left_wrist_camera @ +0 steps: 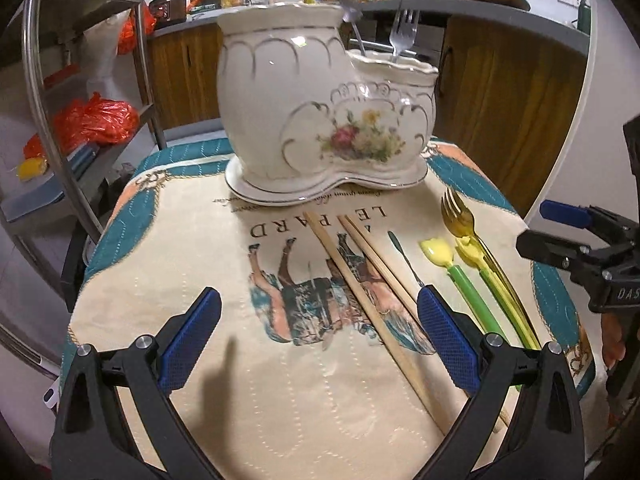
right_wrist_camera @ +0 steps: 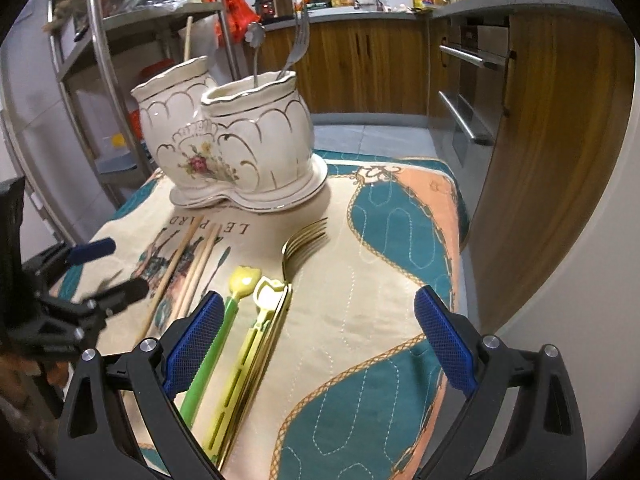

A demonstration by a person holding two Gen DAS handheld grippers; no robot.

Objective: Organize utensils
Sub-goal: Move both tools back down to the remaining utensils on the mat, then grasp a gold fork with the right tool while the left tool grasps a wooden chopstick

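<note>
Utensils: a silver fork point(left_wrist_camera: 403, 32) already stands in the holder point(left_wrist_camera: 320, 108). Chopsticks point(left_wrist_camera: 360, 276) and gold fork point(right_wrist_camera: 298, 248) wait. Your left gripper point(left_wrist_camera: 318, 340) and right gripper point(right_wrist_camera: 320, 340) are wide apart, holding nothing.

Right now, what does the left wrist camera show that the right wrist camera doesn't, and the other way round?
Only the left view shows the orange bags on the shelf. Only the right view shows the oven handles. Both share the white holder with a silver fork, the chopsticks, the gold fork, and each open hand-held gripper.
</note>
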